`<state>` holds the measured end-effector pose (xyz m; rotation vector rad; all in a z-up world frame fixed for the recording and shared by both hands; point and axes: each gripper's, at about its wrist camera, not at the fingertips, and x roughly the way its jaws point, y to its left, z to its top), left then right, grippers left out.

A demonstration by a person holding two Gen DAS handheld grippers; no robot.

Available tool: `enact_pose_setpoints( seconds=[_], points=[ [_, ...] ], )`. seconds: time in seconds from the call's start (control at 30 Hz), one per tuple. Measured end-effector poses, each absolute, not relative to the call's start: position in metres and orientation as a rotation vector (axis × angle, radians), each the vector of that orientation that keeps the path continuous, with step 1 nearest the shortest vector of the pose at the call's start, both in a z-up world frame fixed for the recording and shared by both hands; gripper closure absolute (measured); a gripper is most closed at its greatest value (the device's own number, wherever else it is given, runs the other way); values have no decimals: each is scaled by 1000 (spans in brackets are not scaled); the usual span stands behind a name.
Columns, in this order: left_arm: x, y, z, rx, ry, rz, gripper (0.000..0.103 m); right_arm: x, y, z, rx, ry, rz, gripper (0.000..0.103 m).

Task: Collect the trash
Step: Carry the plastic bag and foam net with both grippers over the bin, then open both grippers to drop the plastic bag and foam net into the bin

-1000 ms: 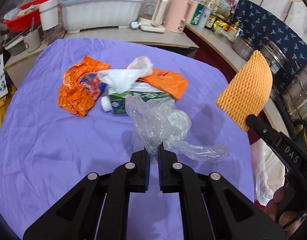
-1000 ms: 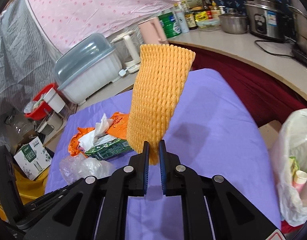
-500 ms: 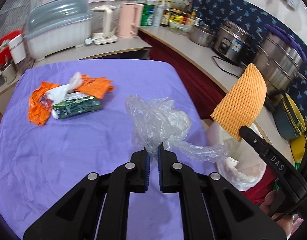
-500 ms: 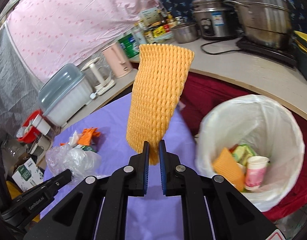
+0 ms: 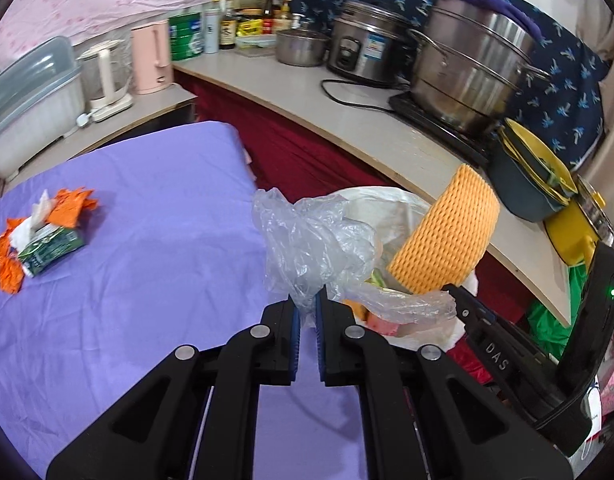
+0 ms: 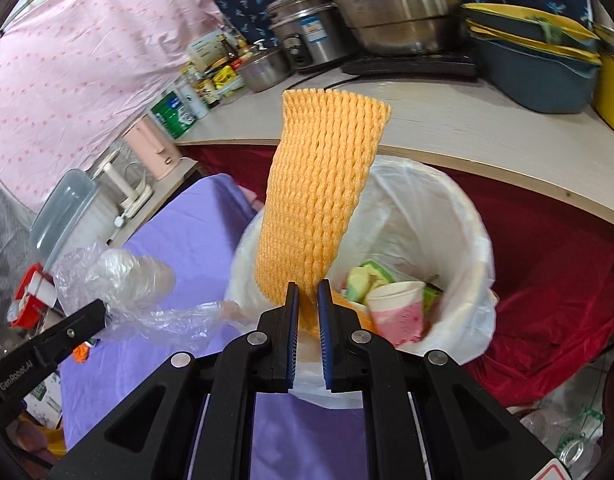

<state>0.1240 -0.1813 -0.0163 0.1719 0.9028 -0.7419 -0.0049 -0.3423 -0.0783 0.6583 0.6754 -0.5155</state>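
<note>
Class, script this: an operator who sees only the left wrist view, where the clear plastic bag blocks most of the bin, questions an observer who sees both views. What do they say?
Operator: The clear plastic bag in my left gripper hides most of the bin. Is the orange foam net over its opening?
Observer: Yes. In the right wrist view the net sits above the bin's open mouth, inside the rim line.
Operator: Is the bin full? I can only make out scraps of colour.
Observer: No. A pink-and-white paper cup lies near the bottom, well below the rim.
</note>
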Motion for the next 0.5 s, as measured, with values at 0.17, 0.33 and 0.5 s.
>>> enact_pose_setpoints(
  seconds=[0.17,0.33,0.5],
  points=[
    [113,-214,-23,216,903,-785,97,-21,-359,-85,682,674,-545,93],
    [108,-238,-28,244,908,-824,97,-33,-369,-91,698,678,-562,93],
    [108,-250,-31,257,921,-842,96,-34,-372,-94,704,686,-566,93]
  ],
)
